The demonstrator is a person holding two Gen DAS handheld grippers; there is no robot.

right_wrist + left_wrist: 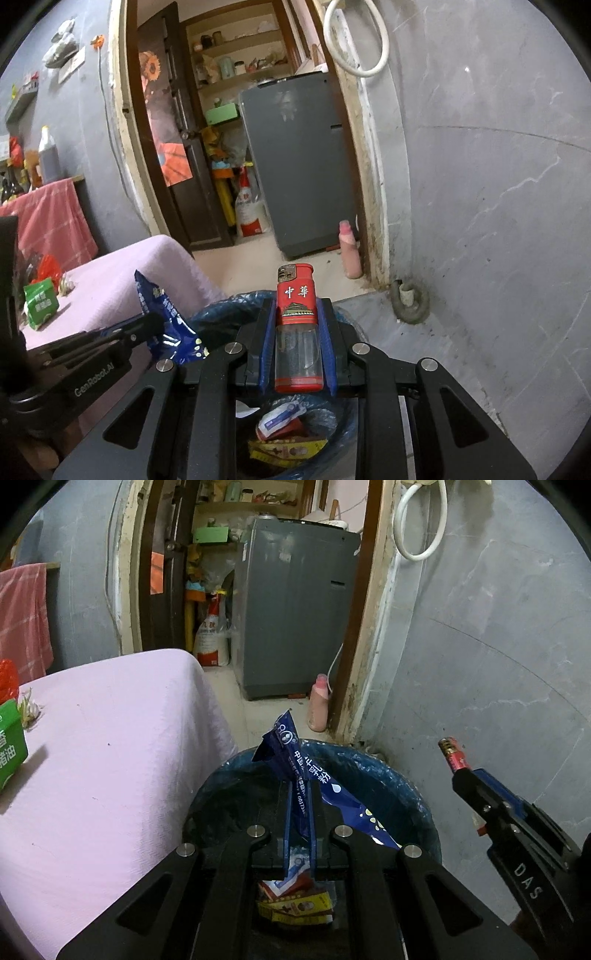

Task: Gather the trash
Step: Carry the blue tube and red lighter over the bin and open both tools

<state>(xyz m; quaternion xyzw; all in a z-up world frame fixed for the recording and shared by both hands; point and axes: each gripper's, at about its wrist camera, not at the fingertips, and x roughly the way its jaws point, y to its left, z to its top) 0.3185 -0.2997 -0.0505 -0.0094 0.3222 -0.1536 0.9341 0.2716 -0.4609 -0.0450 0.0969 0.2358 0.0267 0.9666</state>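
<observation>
My left gripper (300,786) is shut on a blue foil packet (291,753) and holds it over a bin lined with a blue bag (406,786). My right gripper (297,310) is shut on a red lighter (297,325) and holds it upright over the same bin (221,310). The right gripper shows in the left wrist view (460,771), to the right of the bin, with the lighter (452,753) sticking out. The left gripper (155,325) and packet (166,325) show at the left of the right wrist view. Wrappers (295,904) lie in the bin, also seen in the right wrist view (288,435).
A table with a pink cloth (103,746) stands left of the bin, with a green box (9,746) on it. A grey wall (498,664) is to the right. Beyond, a doorway shows a grey washing machine (295,609) and a pink bottle (319,703) on the floor.
</observation>
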